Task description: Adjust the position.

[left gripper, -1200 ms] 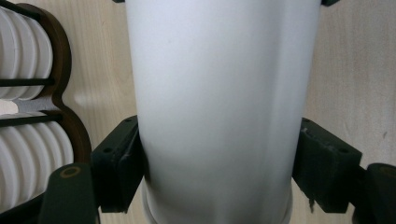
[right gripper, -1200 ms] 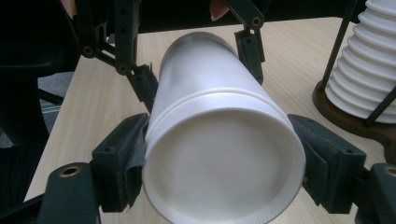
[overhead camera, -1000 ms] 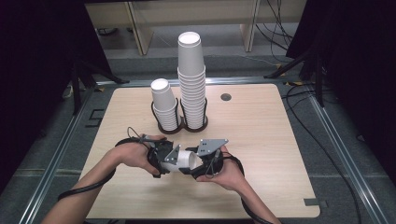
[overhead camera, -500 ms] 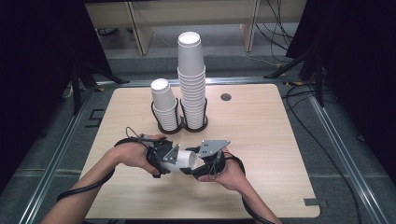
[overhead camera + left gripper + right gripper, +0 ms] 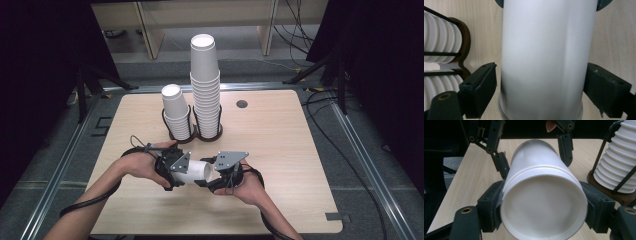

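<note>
a white paper cup is held on its side between the left gripper and the right gripper. the right gripper is clenched on it just behind the rim. the left gripper's jaws flank the body, one with a slight gap, so its grip cannot be told. the cup is judged light, thin-walled, easily crushed; the stiffer rim is the better hold.

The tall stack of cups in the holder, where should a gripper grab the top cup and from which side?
Probably grip the top cup of the tall stack across its bare upper wall, coming from above or the near side. It stands upside down, base up, well clear of the wire holder. Lower down, packed rims leave no separate cup to pinch, and the short stack crowds its left.
</note>
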A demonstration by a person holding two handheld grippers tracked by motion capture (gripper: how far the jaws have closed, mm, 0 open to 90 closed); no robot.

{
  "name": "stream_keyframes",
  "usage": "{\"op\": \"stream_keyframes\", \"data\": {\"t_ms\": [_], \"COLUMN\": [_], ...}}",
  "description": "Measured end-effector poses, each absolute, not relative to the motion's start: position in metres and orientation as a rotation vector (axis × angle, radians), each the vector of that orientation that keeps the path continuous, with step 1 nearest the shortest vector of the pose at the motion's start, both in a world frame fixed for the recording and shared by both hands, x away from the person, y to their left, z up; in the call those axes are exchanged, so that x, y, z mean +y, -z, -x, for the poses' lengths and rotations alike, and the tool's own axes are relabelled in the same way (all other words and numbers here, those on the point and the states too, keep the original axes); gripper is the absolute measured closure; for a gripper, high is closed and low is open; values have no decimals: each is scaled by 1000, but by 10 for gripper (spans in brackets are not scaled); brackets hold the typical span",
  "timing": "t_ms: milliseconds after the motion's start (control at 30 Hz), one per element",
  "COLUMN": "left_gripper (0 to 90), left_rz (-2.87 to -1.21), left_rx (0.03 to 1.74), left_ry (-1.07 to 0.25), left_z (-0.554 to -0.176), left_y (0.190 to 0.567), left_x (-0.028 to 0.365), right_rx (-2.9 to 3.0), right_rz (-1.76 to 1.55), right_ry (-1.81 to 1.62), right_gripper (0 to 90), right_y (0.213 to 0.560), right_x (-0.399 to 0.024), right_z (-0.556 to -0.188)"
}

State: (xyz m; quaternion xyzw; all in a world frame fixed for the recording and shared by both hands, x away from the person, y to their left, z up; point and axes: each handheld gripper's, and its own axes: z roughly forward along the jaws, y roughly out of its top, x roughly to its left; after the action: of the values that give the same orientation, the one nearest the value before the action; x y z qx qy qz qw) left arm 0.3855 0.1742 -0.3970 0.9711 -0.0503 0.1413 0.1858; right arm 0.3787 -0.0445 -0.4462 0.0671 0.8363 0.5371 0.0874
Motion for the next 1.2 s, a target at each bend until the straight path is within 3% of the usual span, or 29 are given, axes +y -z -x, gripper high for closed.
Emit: {"op": "stream_keyframes", "data": {"t_ms": [300, 567, 833, 1200], "left_gripper": [0, 0, 0, 0], "left_rz": [-2568, -2356, -2105, -2013], "left_rx": [-79, 35, 184, 210], "left_ry": [-407, -424, -317, -209], "left_z": [-386, -385, -384, -385], "left_y": [396, 399, 416, 434], "left_x": [186, 203, 221, 220], "right_rx": [2466, 2427, 2378, 2380], "right_rz": [-243, -304, -342, -317], "right_ry": [-1627, -1658, -1742, -1786], "right_gripper": [283, 282, 282, 282], "right_y": [446, 446, 445, 446], "right_x": [-54, -69, -83, -85], "right_z": [-379, -378, -377, -374]}}
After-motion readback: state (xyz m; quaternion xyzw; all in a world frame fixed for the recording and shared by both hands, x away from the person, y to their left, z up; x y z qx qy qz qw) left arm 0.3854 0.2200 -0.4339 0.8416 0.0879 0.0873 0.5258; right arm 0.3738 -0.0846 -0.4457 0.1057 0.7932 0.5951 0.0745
